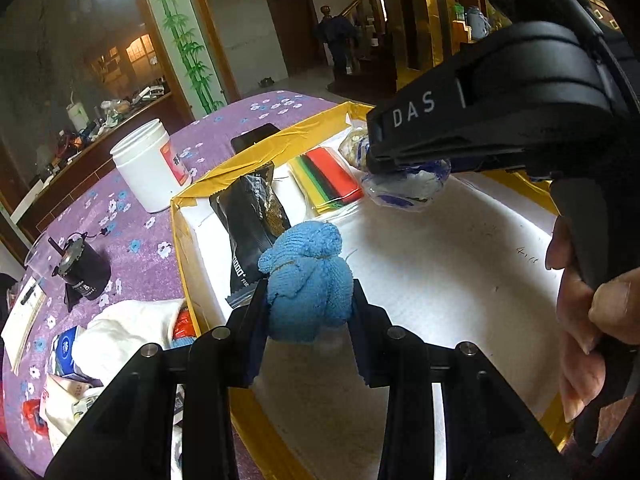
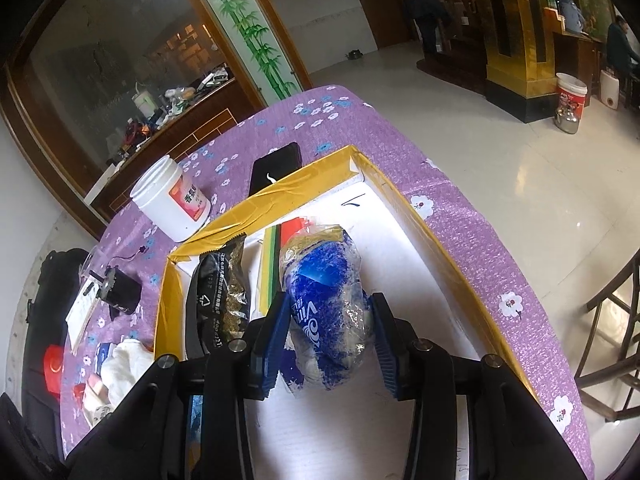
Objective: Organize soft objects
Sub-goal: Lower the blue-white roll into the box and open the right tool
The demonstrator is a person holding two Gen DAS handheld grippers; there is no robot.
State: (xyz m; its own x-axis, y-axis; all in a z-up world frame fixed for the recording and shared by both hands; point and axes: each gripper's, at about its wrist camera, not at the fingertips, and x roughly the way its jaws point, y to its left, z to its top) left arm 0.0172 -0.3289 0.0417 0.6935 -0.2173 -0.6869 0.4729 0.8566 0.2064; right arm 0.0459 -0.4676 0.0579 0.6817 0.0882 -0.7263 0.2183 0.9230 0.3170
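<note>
My left gripper (image 1: 310, 304) is shut on a blue knitted cloth bundle (image 1: 306, 276) and holds it over the white floor of the yellow-rimmed box (image 1: 184, 200). My right gripper (image 2: 330, 334) is shut on a blue-and-white plastic tissue pack (image 2: 326, 304) over the same box (image 2: 404, 204). In the left wrist view the right gripper (image 1: 408, 184) reaches in from the right, with the tissue pack (image 1: 404, 190) under it. A black snack packet (image 1: 252, 220) and a stack of coloured sheets (image 1: 330, 180) lie in the box's far part, also in the right wrist view (image 2: 218, 300).
A white jar (image 1: 150, 164) and a black phone (image 2: 274, 172) stand behind the box on the purple flowered tablecloth (image 2: 460, 160). A white cloth (image 1: 124, 332), packets and a small black device (image 1: 80, 264) lie left of the box. A wooden chair (image 2: 612, 332) stands at the right.
</note>
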